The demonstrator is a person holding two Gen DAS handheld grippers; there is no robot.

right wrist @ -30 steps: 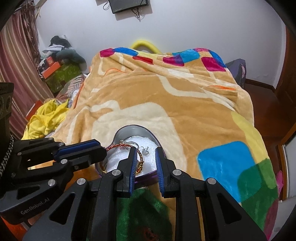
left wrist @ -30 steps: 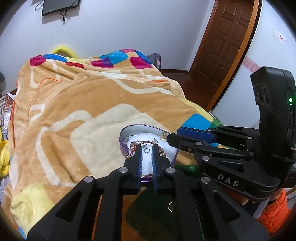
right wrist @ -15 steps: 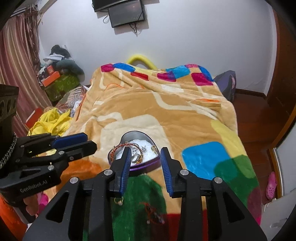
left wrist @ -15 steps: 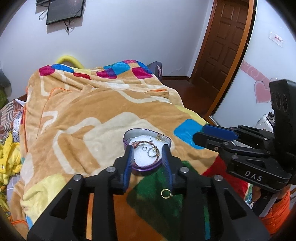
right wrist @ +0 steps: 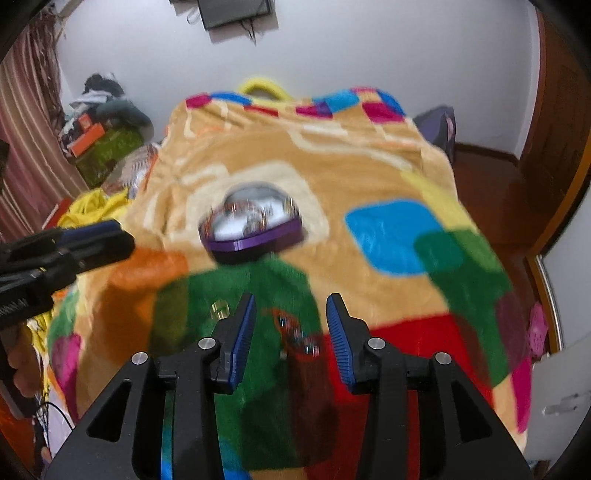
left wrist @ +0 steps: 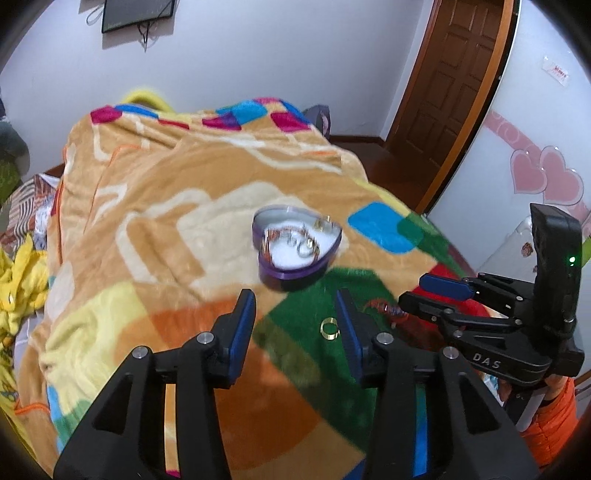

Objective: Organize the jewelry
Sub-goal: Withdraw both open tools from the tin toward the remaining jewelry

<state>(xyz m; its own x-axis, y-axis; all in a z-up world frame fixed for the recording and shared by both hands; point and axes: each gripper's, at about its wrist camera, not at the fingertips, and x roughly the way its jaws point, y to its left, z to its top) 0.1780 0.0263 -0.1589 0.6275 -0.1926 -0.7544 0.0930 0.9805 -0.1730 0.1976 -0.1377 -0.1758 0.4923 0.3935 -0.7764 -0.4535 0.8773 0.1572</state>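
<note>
Blur smears the purple heart-shaped metal tin (left wrist: pixel 297 246) far on the patchwork fleece blanket (left wrist: pixel 155 206), its jewelry indistinct. Left gripper (left wrist: pixel 295 320) and right gripper (right wrist: pixel 291 320) are both opening, empty; a gold ring (left wrist: pixel 330 328) and a beaded bracelet (right wrist: pixel 295 332) lie near.

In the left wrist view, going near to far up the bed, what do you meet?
Left hand-held gripper, jaws opening and empty → gold ring on the blanket → purple heart-shaped tin of jewelry → wall-mounted screen.
</note>
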